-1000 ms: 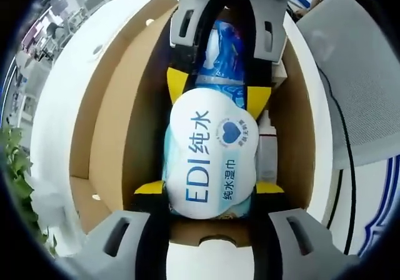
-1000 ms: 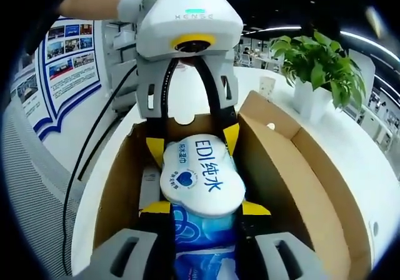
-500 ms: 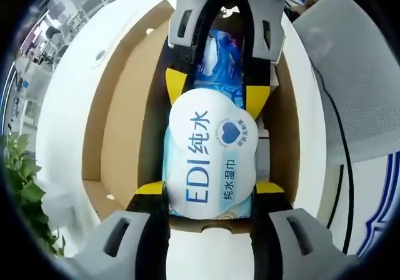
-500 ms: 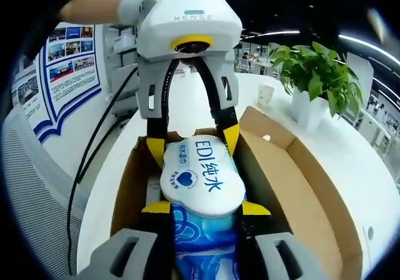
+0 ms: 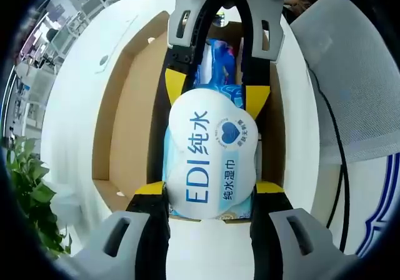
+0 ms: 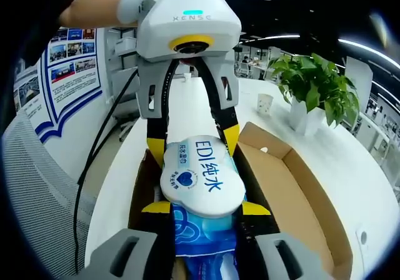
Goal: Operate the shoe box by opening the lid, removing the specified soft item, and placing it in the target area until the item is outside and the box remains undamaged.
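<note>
A: Status? Where's the soft item rn?

B: The wet-wipe pack [image 5: 211,161] is held above the open shoe box [image 5: 128,124], clamped from both ends. The left tool [image 5: 211,189] is closed on the near end w/ its yellow-tipped jaws; the right tool [image 6: 206,208] is closed on the opposite end. In the right gripper view the pack [image 6: 201,177] is seen over the box [image 6: 294,192] interior.

A: So what's done, what's left?

B: Lid judged open, flaps folded out. Extraction judged mostly done; the pack appears clear of the box floor. Placement in the target area isn't done yet. No tears or crushing noted on the box.

A: Materials?

B: Pack: glossy plastic film, pillowy, blue w/ a white rounded label. Box: plain brown corrugated card, matte, stiff, straight-walled. Counter [image 5: 81,86]: white, smooth, curved edge. Potted plant [image 6: 315,74] stands further back on it.
</note>
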Action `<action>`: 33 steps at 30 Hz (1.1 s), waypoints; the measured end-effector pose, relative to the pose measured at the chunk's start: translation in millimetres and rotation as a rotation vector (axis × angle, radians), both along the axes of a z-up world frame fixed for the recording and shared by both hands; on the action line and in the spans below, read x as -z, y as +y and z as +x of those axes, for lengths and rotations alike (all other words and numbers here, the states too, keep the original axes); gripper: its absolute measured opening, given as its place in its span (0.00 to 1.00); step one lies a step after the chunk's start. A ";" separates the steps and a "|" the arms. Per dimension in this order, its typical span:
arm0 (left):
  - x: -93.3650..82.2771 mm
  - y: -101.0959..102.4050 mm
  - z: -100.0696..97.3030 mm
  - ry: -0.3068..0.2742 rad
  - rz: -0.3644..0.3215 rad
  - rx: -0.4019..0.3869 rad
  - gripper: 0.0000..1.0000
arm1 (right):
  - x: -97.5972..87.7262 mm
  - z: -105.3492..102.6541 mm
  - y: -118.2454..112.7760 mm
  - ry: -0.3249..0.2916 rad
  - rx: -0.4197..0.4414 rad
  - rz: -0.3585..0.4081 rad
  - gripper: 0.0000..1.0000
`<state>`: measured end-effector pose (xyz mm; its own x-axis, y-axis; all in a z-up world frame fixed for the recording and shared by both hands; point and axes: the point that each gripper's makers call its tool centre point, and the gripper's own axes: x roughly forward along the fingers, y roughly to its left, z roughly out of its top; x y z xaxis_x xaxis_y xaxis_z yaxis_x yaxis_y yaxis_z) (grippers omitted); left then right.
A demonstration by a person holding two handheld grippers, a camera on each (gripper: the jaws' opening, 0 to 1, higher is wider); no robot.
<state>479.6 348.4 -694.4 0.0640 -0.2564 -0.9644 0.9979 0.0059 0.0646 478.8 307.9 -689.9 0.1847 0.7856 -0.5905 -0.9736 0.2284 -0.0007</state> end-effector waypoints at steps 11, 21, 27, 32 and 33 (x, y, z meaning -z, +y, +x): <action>-22.0 -13.6 -3.9 0.007 0.000 -0.004 0.49 | -22.5 -3.5 -13.8 0.004 0.006 0.024 0.30; -35.5 -27.3 -8.9 0.017 0.003 -0.004 0.49 | -36.5 -9.7 -27.2 0.010 0.012 0.042 0.29; -44.6 -35.8 -8.0 0.021 0.015 0.003 0.49 | -47.5 -10.5 -37.8 0.013 0.019 0.055 0.29; -54.5 -49.9 -6.3 0.017 0.012 0.010 0.49 | -58.3 -10.0 -53.6 0.010 0.027 0.067 0.29; -56.0 -52.9 -6.7 0.017 0.013 0.012 0.49 | -59.8 -10.2 -56.2 0.010 0.028 0.068 0.29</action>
